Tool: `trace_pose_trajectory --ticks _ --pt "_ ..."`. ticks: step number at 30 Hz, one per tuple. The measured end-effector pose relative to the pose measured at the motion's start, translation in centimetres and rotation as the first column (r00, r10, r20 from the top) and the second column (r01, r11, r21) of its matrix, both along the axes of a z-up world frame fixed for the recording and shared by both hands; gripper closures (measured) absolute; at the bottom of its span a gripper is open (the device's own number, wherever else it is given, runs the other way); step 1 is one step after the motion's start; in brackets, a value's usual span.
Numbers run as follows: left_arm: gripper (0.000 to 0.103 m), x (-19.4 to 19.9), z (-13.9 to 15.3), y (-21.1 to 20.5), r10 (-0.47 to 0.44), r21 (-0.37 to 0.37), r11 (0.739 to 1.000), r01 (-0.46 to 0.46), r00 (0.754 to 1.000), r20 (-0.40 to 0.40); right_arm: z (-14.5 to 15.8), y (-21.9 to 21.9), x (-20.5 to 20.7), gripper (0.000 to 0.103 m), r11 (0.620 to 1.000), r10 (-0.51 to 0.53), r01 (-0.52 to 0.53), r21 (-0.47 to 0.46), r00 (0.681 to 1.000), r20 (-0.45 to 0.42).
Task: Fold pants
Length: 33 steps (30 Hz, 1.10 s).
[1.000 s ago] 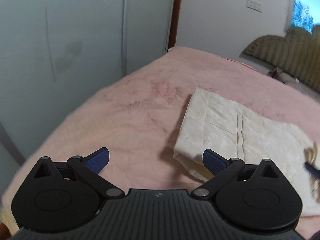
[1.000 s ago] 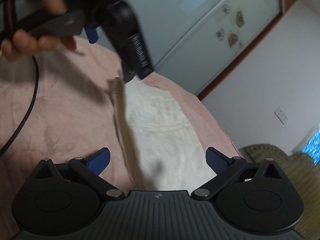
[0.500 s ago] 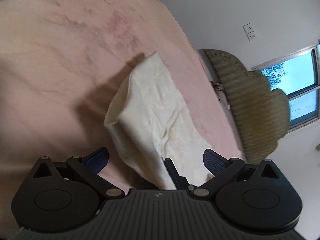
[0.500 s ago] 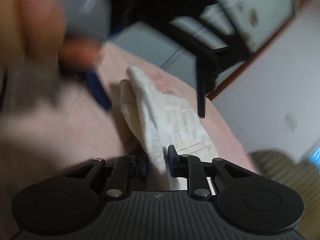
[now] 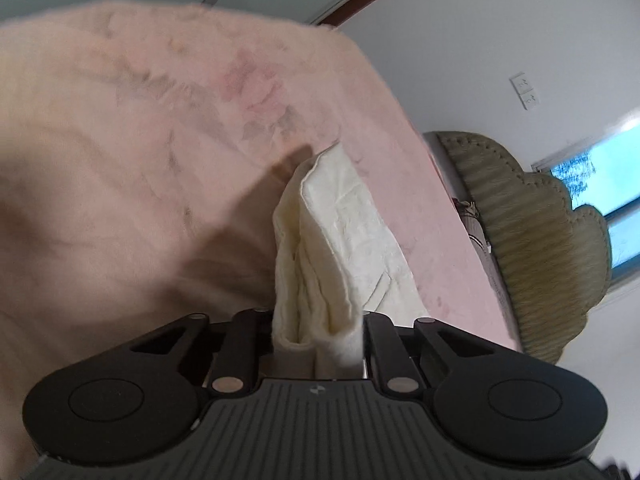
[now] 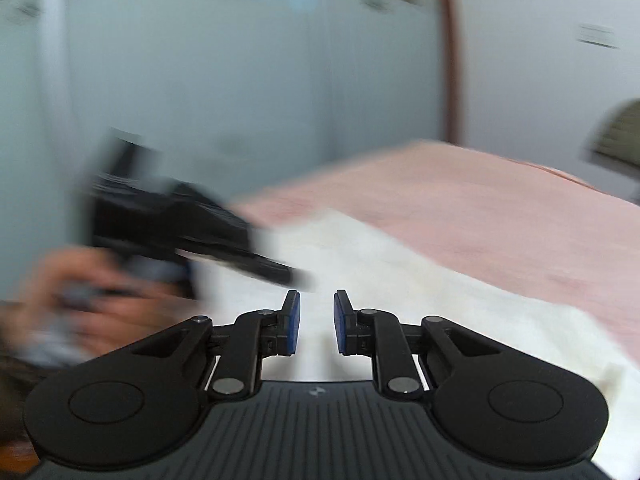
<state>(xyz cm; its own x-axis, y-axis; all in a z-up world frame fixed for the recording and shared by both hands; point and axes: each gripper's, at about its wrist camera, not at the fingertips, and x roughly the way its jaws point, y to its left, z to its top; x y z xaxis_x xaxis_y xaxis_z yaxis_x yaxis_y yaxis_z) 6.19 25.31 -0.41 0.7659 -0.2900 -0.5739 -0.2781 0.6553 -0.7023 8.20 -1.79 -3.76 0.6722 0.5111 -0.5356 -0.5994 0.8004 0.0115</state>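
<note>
Left jaws: your left gripper (image 5: 319,315) is closing its jaws on a bunched fold of the cream pants (image 5: 344,224); the cloth fills the gap and hides the pads.
Right jaws: your right gripper (image 6: 317,304) has its jaws drawn almost together with a narrow slit between the blue pads (image 6: 294,322); no cloth is seen pinched there.
Pants: the pants rise from the left jaws as a rumpled ridge, then lie on the bed and pass under the right jaws.
Hand: your left hand (image 6: 80,304) is blurred, left of the right jaws.
Bed: the pink bed (image 5: 140,140) carries the pants.
Far field: olive scalloped headboard (image 5: 540,240), wall switch (image 5: 526,90), window (image 5: 600,184), pale wardrobe doors (image 6: 240,80).
</note>
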Motion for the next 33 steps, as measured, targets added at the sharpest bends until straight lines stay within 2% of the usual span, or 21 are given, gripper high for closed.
trace_pose_trajectory --ticks 2,4,5,7,9,12,15,17,21,26,33 --pt "0.089 -0.4 0.7 -0.8 0.000 0.064 0.998 -0.002 1.000 0.030 -2.4 0.1 1.6 0.086 0.997 -0.022 0.018 -0.070 0.998 -0.066" --pt "0.090 -1.1 2.0 -1.8 -0.011 0.134 0.991 0.001 0.997 0.076 -2.9 -0.1 1.4 0.086 0.997 -0.005 0.002 -0.077 0.999 -0.047" --pt "0.090 -1.6 3.0 -2.6 -0.021 0.183 0.983 0.001 0.994 0.109 -2.5 -0.4 1.5 0.085 0.998 0.000 -0.004 -0.062 0.999 -0.052" --pt "0.090 -2.6 5.0 -4.5 -0.052 0.272 0.962 0.004 0.984 0.170 -1.1 -1.6 1.5 0.086 0.999 0.022 -0.020 0.043 0.998 -0.050" --pt "0.090 -3.6 7.0 -6.8 -0.093 0.350 0.937 0.004 0.967 0.237 -0.2 -2.2 1.7 0.085 0.995 0.013 -0.008 0.100 0.999 -0.047" --pt "0.090 -5.0 9.6 -10.6 -0.166 0.432 0.902 0.015 0.935 0.314 0.8 -1.5 1.8 0.085 0.996 0.006 -0.005 0.092 1.000 -0.003" --pt "0.089 -5.8 11.0 -14.6 -0.242 0.488 0.872 0.044 0.905 0.349 1.8 -2.3 1.5 0.085 0.993 0.011 -0.015 0.116 0.999 0.034" --pt "0.089 -6.1 11.5 -17.2 -0.285 0.517 0.854 0.063 0.888 0.361 2.5 -3.3 0.7 0.085 0.994 0.007 -0.017 0.109 0.996 0.090" --pt "0.088 -6.5 11.9 -22.2 -0.379 0.520 0.841 0.149 0.848 0.371 3.2 -7.2 -1.6 0.086 0.994 -0.026 0.007 0.106 0.984 0.176" --pt "0.085 -4.6 10.8 -29.3 -0.503 0.500 0.814 0.296 0.789 0.351 2.5 -14.4 -2.9 0.085 0.981 -0.113 0.082 0.174 0.977 0.179" --pt "0.083 -3.6 8.1 -38.6 -0.630 0.555 0.731 0.397 0.704 0.326 0.3 -21.1 -5.3 0.085 0.955 -0.250 0.217 0.204 0.955 0.157"
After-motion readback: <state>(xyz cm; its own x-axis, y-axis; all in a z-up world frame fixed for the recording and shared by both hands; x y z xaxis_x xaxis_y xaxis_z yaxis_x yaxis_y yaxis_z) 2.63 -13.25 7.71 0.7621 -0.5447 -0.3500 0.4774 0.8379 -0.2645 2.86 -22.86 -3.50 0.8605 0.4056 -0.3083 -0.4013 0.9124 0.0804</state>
